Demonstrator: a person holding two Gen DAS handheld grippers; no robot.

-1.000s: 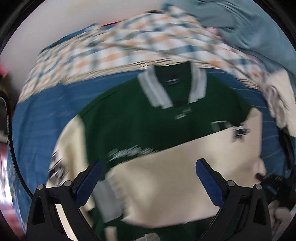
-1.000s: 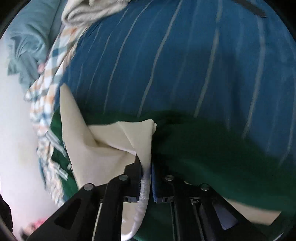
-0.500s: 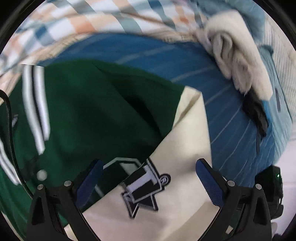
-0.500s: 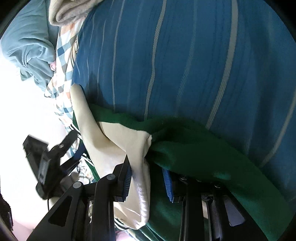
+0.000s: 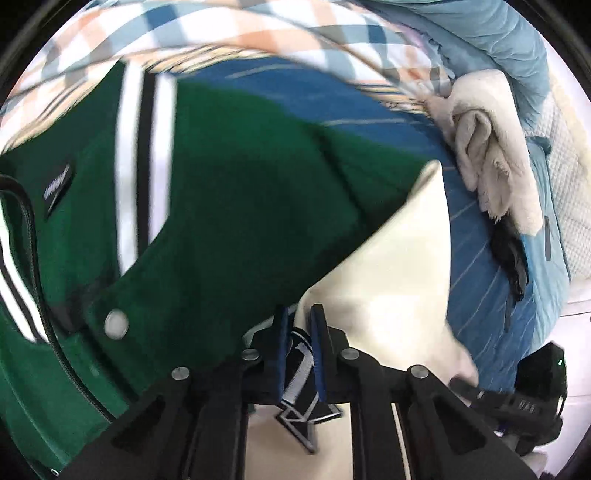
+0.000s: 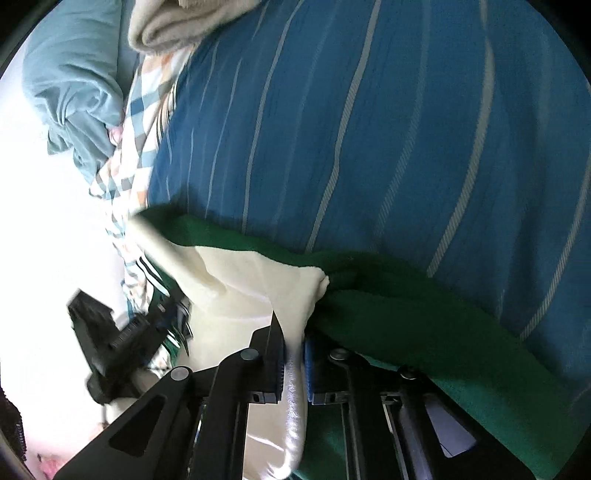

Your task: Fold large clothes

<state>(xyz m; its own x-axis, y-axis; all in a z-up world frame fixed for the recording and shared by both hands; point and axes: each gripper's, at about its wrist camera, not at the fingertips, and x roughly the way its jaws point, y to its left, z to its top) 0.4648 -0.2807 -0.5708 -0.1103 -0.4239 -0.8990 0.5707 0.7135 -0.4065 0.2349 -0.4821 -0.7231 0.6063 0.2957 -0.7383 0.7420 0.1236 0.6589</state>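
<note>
A green varsity jacket (image 5: 240, 192) with cream sleeves lies on a blue striped bedspread (image 6: 388, 129). In the left wrist view my left gripper (image 5: 298, 325) is shut on the cream sleeve (image 5: 391, 273) near its star patch. In the right wrist view my right gripper (image 6: 293, 347) is shut on a fold of the cream sleeve (image 6: 258, 280), with the green body (image 6: 424, 317) draped over its right side. The left gripper also shows in the right wrist view (image 6: 122, 339), at the left.
A plaid shirt (image 5: 221, 33), a cream fleece bundle (image 5: 491, 147) and a light blue garment (image 6: 74, 74) lie along the bed's far side. A black item (image 5: 511, 258) rests on the bedspread near the fleece.
My left gripper has gone from wide open to shut on the cream sleeve by the patch. My right gripper loosened half a second ago and has closed on the sleeve fold again.
</note>
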